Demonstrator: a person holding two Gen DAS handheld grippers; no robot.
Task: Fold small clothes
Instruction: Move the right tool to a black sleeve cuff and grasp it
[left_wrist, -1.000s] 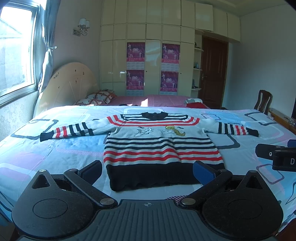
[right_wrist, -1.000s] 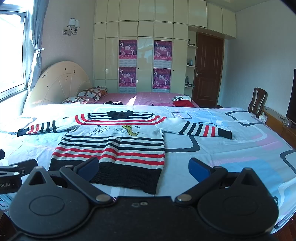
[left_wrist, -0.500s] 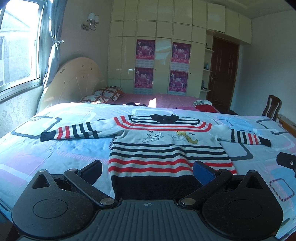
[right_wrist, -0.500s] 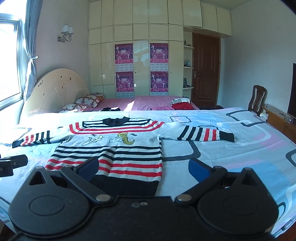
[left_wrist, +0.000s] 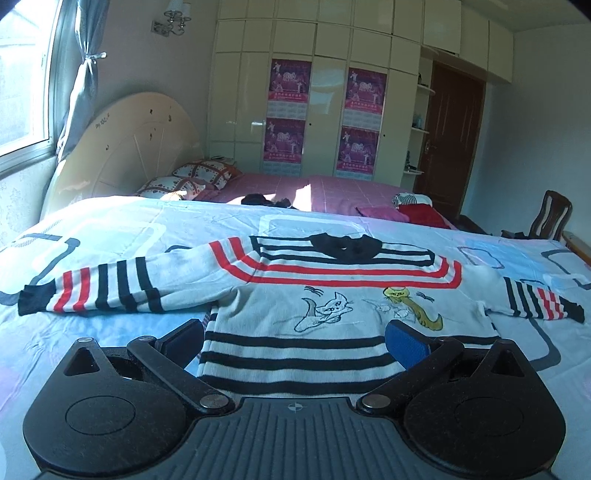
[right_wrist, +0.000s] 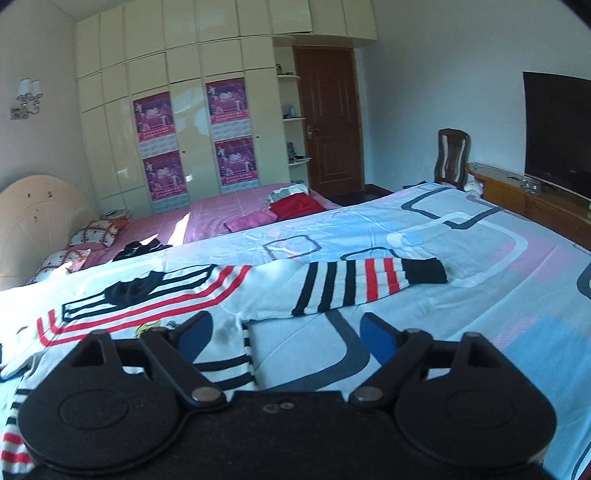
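Striped sweater (left_wrist: 295, 317) spread flat, front up, on the patterned bed cover (right_wrist: 461, 236).

Both sleeves are stretched out to left and right, with the black collar at the far side. The left gripper (left_wrist: 295, 341) is held over the sweater's body, its jaws wide and nothing gripped. The right gripper (right_wrist: 286, 338) is placed over the sweater's right edge below the right sleeve (right_wrist: 369, 282); its jaws are closing, with fabric seen between them but not pressed.

striped sweater (left_wrist: 295, 332) flat on patterned bedsheet (left_wrist: 110, 229), both sleeves spread out | left gripper (left_wrist: 295, 339) above sweater body, jaws wide apart, nothing pinched | behind: pink bed (left_wrist: 332, 190), pillows (left_wrist: 192, 177), wardrobe (left_wrist: 325, 92), brown door (left_wrist: 452, 136)
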